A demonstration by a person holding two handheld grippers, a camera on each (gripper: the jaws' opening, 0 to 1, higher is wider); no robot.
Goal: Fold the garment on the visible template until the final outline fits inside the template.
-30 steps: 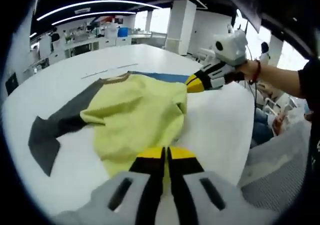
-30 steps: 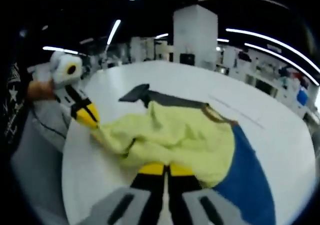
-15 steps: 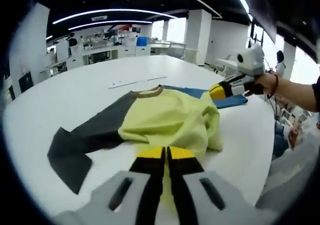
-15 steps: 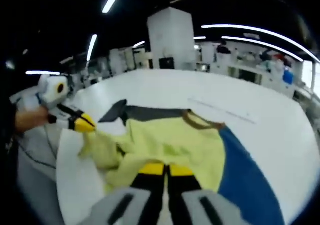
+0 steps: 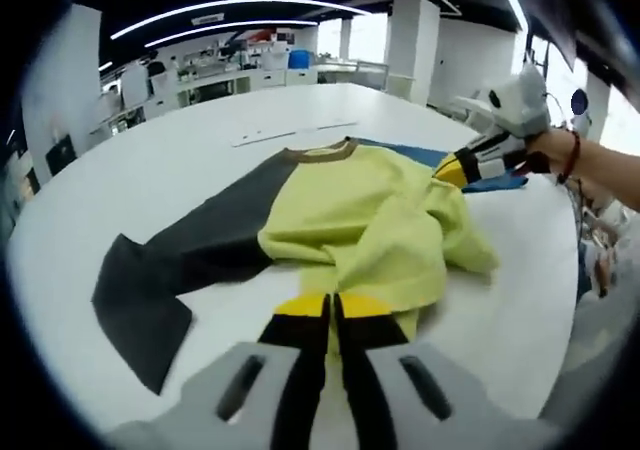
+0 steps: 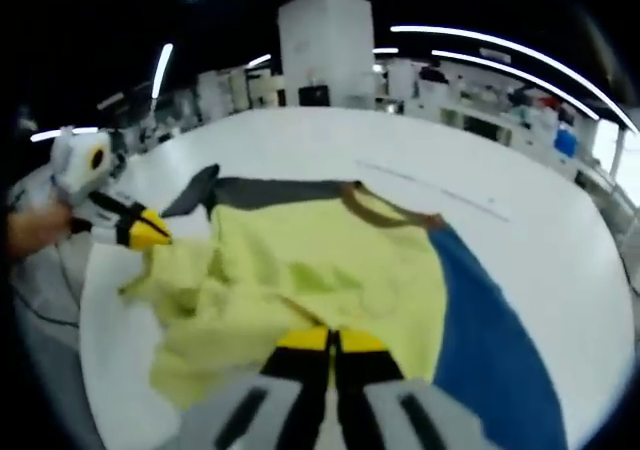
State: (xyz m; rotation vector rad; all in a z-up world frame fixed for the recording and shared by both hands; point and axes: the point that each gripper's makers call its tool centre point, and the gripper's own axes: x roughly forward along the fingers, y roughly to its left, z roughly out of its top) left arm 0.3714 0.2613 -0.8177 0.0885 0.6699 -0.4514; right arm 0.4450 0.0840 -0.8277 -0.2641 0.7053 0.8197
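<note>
Shirt: the shirt (image 5: 370, 220) lies on the white table (image 5: 180, 150), yellow body bunched up, collar at the far end, hem at my jaws.
Sleeves: dark sleeve (image 5: 150, 280) runs out to my left, blue sleeve (image 6: 490, 340) to my right, so the long axis goes across me, sleeve to sleeve.
Left gripper: my left gripper (image 5: 333, 315) has its jaws closed together on the near yellow hem.
Right gripper: my right gripper (image 6: 332, 345) is likewise pressed shut, pinching yellow cloth at its edge.
Bearing: the whole body lies straight ahead of both jaws, collar farthest off.
Nearer hand: left for the dark sleeve, right for the blue.
Template: I can't make out its outline.
</note>
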